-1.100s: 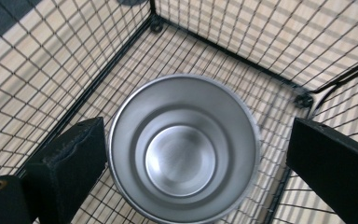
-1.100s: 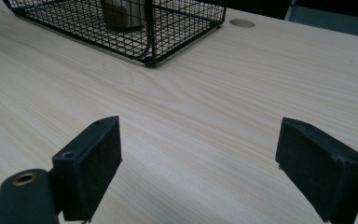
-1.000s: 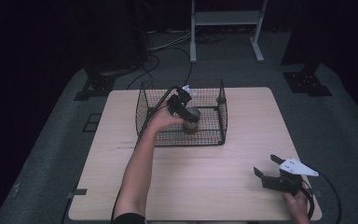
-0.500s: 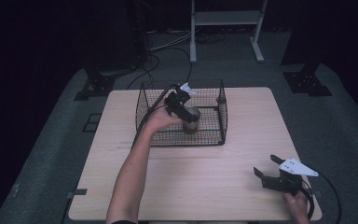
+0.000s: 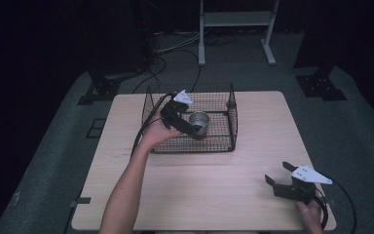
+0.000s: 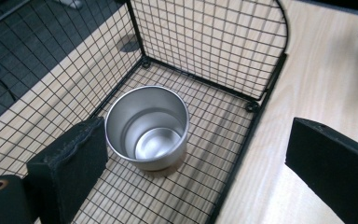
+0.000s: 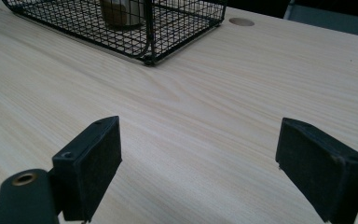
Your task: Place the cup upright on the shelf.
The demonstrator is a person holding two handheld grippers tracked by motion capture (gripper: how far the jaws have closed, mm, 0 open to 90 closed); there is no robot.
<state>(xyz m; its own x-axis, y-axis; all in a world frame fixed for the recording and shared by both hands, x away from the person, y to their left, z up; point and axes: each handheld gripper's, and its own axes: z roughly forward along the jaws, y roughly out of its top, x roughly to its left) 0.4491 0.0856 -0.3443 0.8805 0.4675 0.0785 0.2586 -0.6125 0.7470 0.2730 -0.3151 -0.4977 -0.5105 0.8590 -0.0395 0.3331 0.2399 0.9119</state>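
A shiny metal cup (image 5: 198,122) stands upright on the floor of a black wire basket (image 5: 232,117) at the back of the table. In the left gripper view the cup (image 6: 147,126) sits near a corner of the basket (image 6: 205,42), just past the left pad. My left gripper (image 5: 191,128) hovers over the basket's left part, open, with the cup free beyond its jaws. My right gripper (image 5: 277,173) rests low near the table's front right corner, open, with bare wood between its pads (image 7: 91,163). The right gripper view catches the basket (image 7: 168,28) and cup (image 7: 121,11) farther off.
The light wooden table (image 5: 199,185) has a small round hole (image 7: 241,21) beyond the basket. Cables trail from both grippers. Dark floor, stand legs (image 5: 202,53) and wiring lie behind the table.
My left gripper has let go of the cup and drawn back a little to the left; the cup now stands alone in the basket. The right gripper has not moved.
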